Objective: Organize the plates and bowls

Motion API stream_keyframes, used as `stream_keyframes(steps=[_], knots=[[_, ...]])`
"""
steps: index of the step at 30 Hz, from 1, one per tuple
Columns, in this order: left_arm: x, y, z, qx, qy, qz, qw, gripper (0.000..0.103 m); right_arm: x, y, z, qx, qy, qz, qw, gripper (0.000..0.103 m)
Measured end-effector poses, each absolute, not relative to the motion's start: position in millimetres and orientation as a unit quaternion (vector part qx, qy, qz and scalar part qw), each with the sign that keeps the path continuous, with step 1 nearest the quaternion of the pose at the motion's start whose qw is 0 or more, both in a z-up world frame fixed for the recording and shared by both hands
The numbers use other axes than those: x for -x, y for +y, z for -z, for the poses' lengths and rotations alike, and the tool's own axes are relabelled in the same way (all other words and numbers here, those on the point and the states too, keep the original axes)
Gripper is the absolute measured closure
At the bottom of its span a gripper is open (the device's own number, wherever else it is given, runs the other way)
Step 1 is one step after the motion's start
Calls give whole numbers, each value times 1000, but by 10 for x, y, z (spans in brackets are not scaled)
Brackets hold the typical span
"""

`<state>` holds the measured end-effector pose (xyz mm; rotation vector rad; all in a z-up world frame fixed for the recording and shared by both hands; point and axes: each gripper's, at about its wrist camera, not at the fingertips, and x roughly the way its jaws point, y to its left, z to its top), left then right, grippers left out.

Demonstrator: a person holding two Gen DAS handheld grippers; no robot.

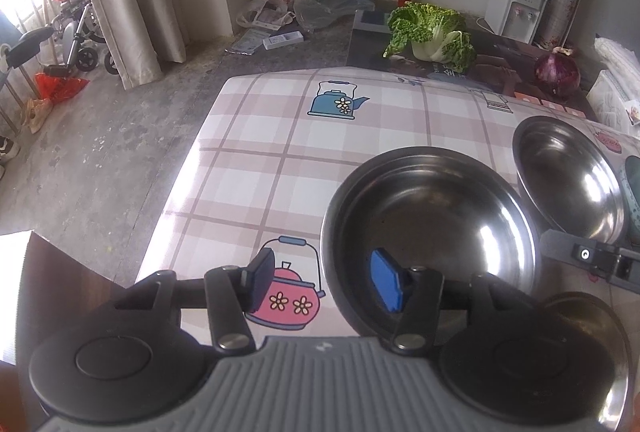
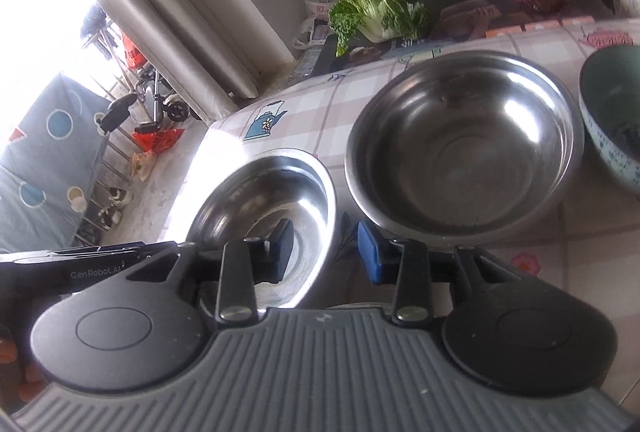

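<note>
A: What is sitting at the left?
B: The left gripper (image 1: 322, 284) is straddling the near rim of the shallow steel bowl (image 1: 432, 216), jaws parted, pads not pressing.
A: And to the right?
B: The right gripper (image 2: 326, 250) is straddling that bowl's right rim, narrowly parted. The deeper steel bowl (image 2: 464, 144) is resting beside it, then a green ceramic bowl (image 2: 612, 120), on the checked tablecloth (image 1: 304, 160).
</note>
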<state>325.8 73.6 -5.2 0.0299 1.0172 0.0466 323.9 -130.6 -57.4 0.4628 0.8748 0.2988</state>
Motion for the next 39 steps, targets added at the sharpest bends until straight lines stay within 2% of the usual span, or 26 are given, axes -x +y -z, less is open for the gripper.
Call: stream_keyframes(steps=[8,13,14,18,20,39], knots=[[-3488,668,188,-30,495,-29,868,48,-3410,-1274,721,-235,439,-139,856,69],[-3551,661,281,-28,506,-24,862,49,-3489,-1227,785,-237,442,-140,854,77],[-3557,663,295,-28,508,-24,861,52,-3506,-1211,792,-237,442,-141,854,79],[-3573,683,344,-23,518,-23,855,75,-3562,-1136,812,-231,442,-143,855,90],[-3566,678,366,-23,521,-24,853,81,-3566,-1112,824,-229,441,-144,856,93],[-3438,625,149,-44,499,-33,865,84,-3483,-1105,646,-216,418,-154,869,95]])
